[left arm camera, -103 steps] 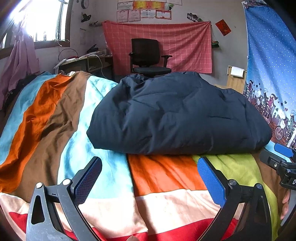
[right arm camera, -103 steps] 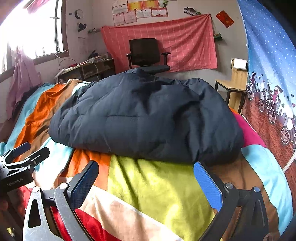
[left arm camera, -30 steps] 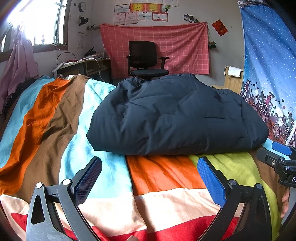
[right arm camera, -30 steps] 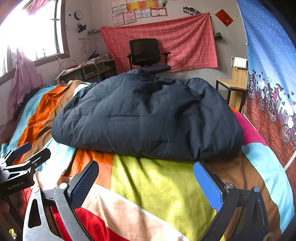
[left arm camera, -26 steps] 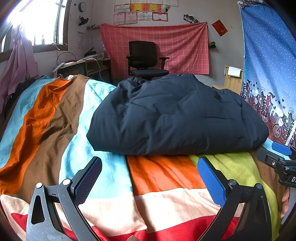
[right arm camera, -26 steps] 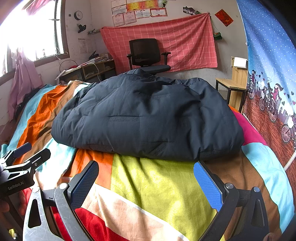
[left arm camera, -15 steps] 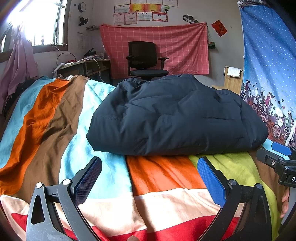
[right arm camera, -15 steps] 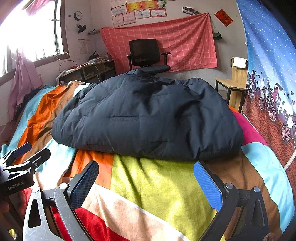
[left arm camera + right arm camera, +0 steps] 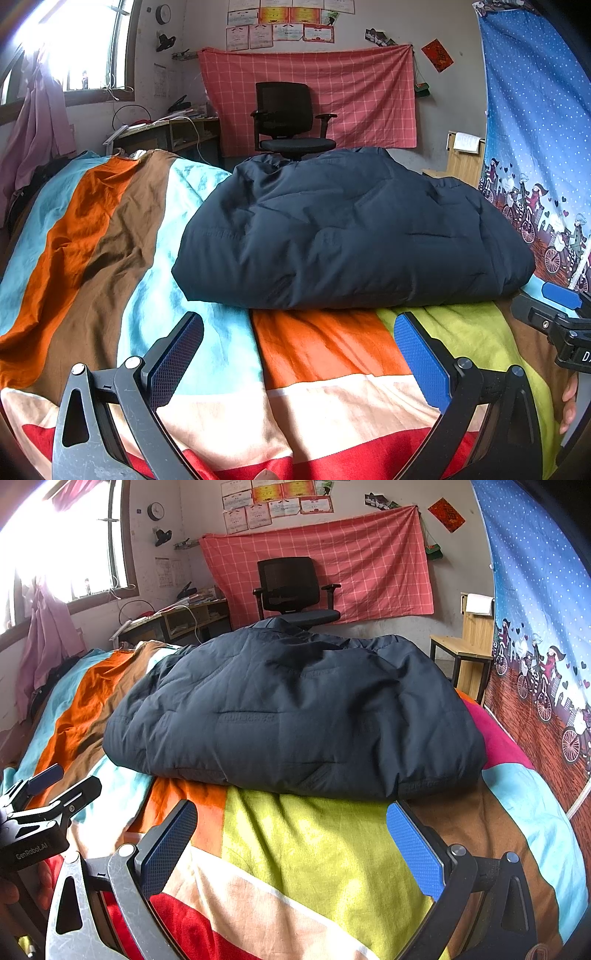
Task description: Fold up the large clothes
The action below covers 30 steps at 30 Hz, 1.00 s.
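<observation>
A dark navy padded jacket (image 9: 351, 236) lies folded into a thick bundle on the striped bedspread (image 9: 325, 350); the right wrist view shows the same jacket (image 9: 295, 720) from the other side. My left gripper (image 9: 295, 339) is open, held low over the bedspread a short way in front of the jacket's near edge, with nothing between its blue pads. My right gripper (image 9: 291, 830) is open too, also short of the jacket's near edge and empty. Each gripper shows at the edge of the other's view: the right gripper (image 9: 561, 314) and the left gripper (image 9: 44, 797).
A black office chair (image 9: 291, 122) stands behind the bed before a red checked cloth (image 9: 314, 92). A cluttered desk (image 9: 166, 129) sits under the window at left. A wooden stool (image 9: 461, 657) and a blue printed curtain (image 9: 535, 627) are at right.
Both grippers have stayed open and almost still. The view has shifted only slightly, and the jacket lies as it did.
</observation>
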Each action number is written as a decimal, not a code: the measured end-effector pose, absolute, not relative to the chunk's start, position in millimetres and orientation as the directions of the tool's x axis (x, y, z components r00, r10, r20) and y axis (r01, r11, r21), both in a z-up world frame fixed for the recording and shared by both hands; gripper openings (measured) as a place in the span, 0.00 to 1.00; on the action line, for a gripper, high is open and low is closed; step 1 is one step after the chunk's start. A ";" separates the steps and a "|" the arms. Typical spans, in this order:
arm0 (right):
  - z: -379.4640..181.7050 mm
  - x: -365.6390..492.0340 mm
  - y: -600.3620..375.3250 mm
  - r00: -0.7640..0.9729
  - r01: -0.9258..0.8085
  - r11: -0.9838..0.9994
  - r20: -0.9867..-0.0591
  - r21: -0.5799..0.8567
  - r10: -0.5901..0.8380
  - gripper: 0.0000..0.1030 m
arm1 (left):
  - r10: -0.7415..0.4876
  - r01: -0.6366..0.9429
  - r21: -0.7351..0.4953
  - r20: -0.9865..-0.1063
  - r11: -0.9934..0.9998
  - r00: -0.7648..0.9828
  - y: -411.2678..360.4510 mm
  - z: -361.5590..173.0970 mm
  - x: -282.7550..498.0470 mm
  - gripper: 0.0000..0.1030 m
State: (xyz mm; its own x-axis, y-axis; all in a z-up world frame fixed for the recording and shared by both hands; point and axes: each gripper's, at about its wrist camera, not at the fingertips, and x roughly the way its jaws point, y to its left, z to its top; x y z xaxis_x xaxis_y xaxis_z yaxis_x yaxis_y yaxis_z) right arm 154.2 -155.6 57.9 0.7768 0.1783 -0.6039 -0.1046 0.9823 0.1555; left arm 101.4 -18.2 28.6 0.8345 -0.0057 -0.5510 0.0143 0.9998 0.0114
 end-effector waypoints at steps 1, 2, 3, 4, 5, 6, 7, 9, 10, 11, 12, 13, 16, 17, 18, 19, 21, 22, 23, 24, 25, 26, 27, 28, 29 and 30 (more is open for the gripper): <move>58.0 154.3 -155.5 0.777 -0.104 0.982 -0.604 0.156 0.178 1.00 | -0.005 0.015 0.014 -0.550 1.000 0.835 -18.7 28.9 101.5 0.98; 58.0 154.2 -155.4 0.777 -0.104 0.982 -0.604 0.156 0.178 1.00 | -0.004 0.016 0.016 -0.550 1.000 0.835 -18.1 28.7 101.3 0.98; 58.0 154.1 -155.2 0.777 -0.104 0.982 -0.604 0.156 0.178 1.00 | -0.005 0.017 0.018 -0.550 1.000 0.835 -17.9 28.7 101.3 0.98; 58.0 154.0 -155.1 0.777 -0.104 0.982 -0.604 0.156 0.178 1.00 | -0.006 0.019 0.018 -0.549 1.000 0.836 -17.4 28.8 101.3 0.98; 58.3 153.9 -155.5 0.777 -0.104 0.982 -0.604 0.157 0.179 1.00 | -0.006 0.018 0.017 -0.550 1.000 0.835 -17.9 28.8 101.4 0.98; 58.3 153.8 -155.2 0.777 -0.104 0.982 -0.604 0.157 0.179 1.00 | -0.006 0.018 0.017 -0.550 1.000 0.835 -18.4 28.9 101.6 0.98; 58.2 154.0 -155.9 0.777 -0.105 0.982 -0.604 0.156 0.179 1.00 | -0.005 0.017 0.018 -0.550 1.000 0.835 -18.6 28.8 101.3 0.98; 58.3 153.9 -155.8 0.777 -0.105 0.982 -0.604 0.156 0.179 1.00 | -0.005 0.018 0.018 -0.551 1.000 0.835 -18.1 28.7 101.7 0.98; 58.4 153.5 -155.3 0.776 -0.105 0.982 -0.604 0.157 0.179 1.00 | -0.006 0.018 0.017 -0.551 1.000 0.835 -18.1 28.7 101.7 0.98; 58.4 153.6 -155.1 0.777 -0.105 0.982 -0.604 0.157 0.179 1.00 | -0.006 0.018 0.016 -0.551 1.000 0.834 -18.0 28.6 101.7 0.98; 58.3 153.9 -155.7 0.777 -0.105 0.982 -0.604 0.156 0.179 1.00 | -0.006 0.017 0.015 -0.553 1.000 0.833 -17.9 28.5 101.9 0.98; 58.3 153.8 -155.2 0.777 -0.105 0.982 -0.604 0.156 0.179 1.00 | -0.007 0.017 0.013 -0.554 1.000 0.833 -17.4 28.4 102.0 0.98; 58.2 153.9 -155.9 0.777 -0.104 0.982 -0.603 0.157 0.179 1.00 | -0.016 0.021 0.002 -0.570 1.000 0.821 -15.2 27.6 104.0 0.98; 58.2 153.6 -155.1 0.777 -0.104 0.982 -0.603 0.156 0.179 1.00 | -0.013 0.018 0.002 -0.575 1.000 0.818 -13.8 27.2 104.4 0.98; 58.1 153.9 -156.0 0.777 -0.107 0.982 -0.603 0.153 0.179 1.00 | -0.007 0.011 0.003 -0.578 1.000 0.816 -13.5 27.3 104.4 0.98; 58.2 153.6 -155.5 0.777 -0.107 0.982 -0.603 0.154 0.179 1.00 | -0.001 0.004 0.005 -0.575 1.000 0.818 -12.9 27.8 103.7 0.98; 58.2 153.6 -155.5 0.778 -0.108 0.982 -0.603 0.153 0.179 1.00 | 0.005 -0.001 0.008 -0.567 1.000 0.824 -11.9 28.6 102.4 0.98; 58.1 153.9 -156.0 0.778 -0.107 0.982 -0.603 0.153 0.179 1.00 | 0.007 0.000 0.011 -0.564 1.000 0.826 -12.3 29.0 102.0 0.98; 58.1 153.7 -155.4 0.778 -0.108 0.982 -0.603 0.153 0.179 1.00 | 0.010 -0.001 0.016 -0.562 1.000 0.827 -12.7 29.5 101.7 0.98; 58.1 153.9 -155.3 0.777 -0.107 0.982 -0.604 0.153 0.179 1.00 | 0.011 -0.001 0.019 -0.560 1.000 0.828 -13.6 30.0 101.6 0.98; 58.1 153.9 -155.6 0.777 -0.107 0.982 -0.603 0.153 0.179 1.00 | 0.008 0.003 0.019 -0.560 1.000 0.828 -13.4 30.5 101.7 0.98; 58.2 153.8 -155.5 0.777 -0.107 0.982 -0.603 0.153 0.179 1.00 | 0.002 0.008 0.016 -0.562 1.000 0.827 -14.1 30.8 101.9 0.98; 58.1 154.0 -155.5 0.777 -0.107 0.982 -0.604 0.153 0.178 1.00 | -0.001 0.012 0.016 -0.564 1.000 0.826 -15.2 31.0 102.0 0.98; 58.1 153.7 -154.9 0.777 -0.108 0.983 -0.604 0.152 0.178 1.00 | 0.000 0.013 0.018 -0.564 1.000 0.825 -15.5 31.1 102.0 0.98; 58.1 153.5 -154.8 0.777 -0.109 0.982 -0.604 0.151 0.179 1.00 | -0.002 0.016 0.020 -0.564 1.000 0.826 -16.2 31.3 101.8 0.98; 58.1 153.9 -154.7 0.777 -0.107 0.983 -0.604 0.152 0.178 1.00 | -0.005 0.021 0.022 -0.562 1.000 0.827 -17.0 31.5 101.4 0.98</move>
